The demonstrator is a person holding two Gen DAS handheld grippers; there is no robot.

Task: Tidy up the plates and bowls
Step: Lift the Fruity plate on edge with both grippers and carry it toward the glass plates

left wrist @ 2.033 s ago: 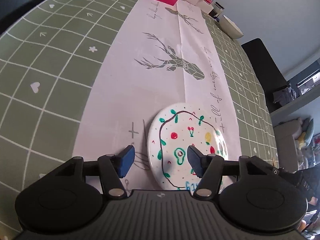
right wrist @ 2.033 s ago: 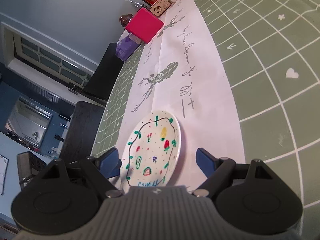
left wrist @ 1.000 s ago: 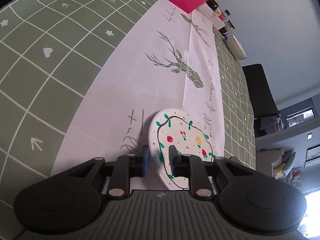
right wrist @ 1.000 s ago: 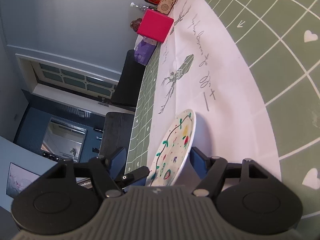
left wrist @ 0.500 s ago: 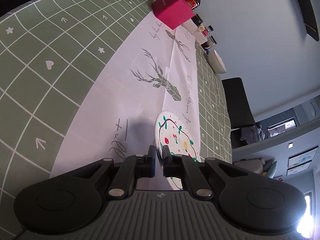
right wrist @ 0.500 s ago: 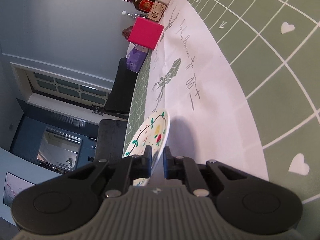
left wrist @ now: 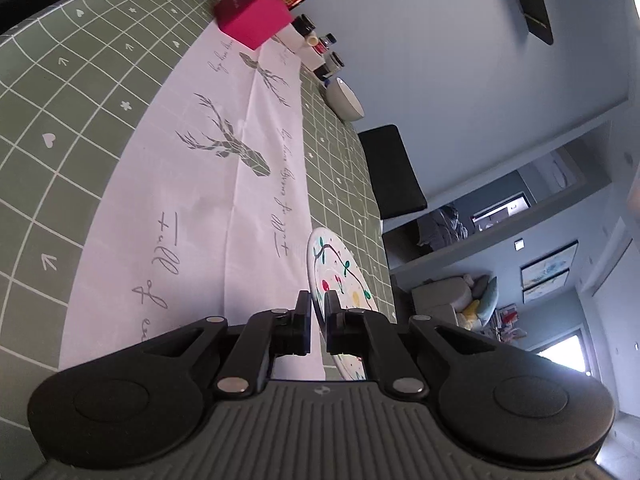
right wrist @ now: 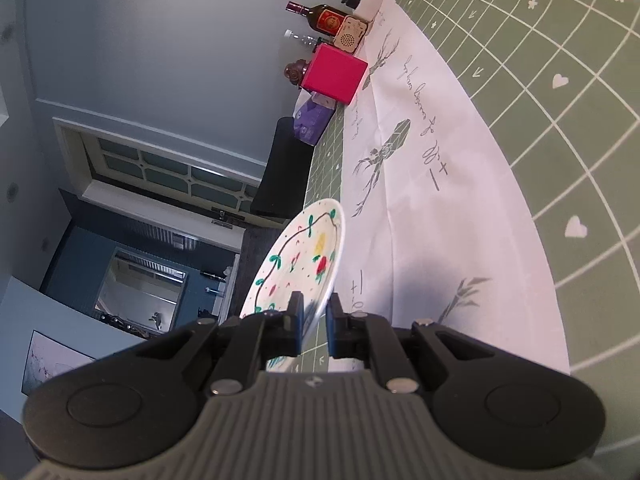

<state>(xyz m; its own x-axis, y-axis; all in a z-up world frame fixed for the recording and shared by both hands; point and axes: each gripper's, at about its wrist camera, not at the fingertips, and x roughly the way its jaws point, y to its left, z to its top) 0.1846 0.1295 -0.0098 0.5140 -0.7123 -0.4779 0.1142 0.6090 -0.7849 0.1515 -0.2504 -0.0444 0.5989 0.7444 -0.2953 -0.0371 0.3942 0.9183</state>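
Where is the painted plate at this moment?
The painted plate is held by its rim between both tools, the left tool and the right tool, tilted above the white table runner.

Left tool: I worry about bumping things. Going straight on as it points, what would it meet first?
Probably nothing near: the left tool, shut on the painted plate, points along the bare white runner; depth is unclear.

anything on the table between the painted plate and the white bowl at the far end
Nothing visible does. The painted plate, clamped in both grippers, is off the table; the green cloth up to the white bowl shows only its printed pattern.
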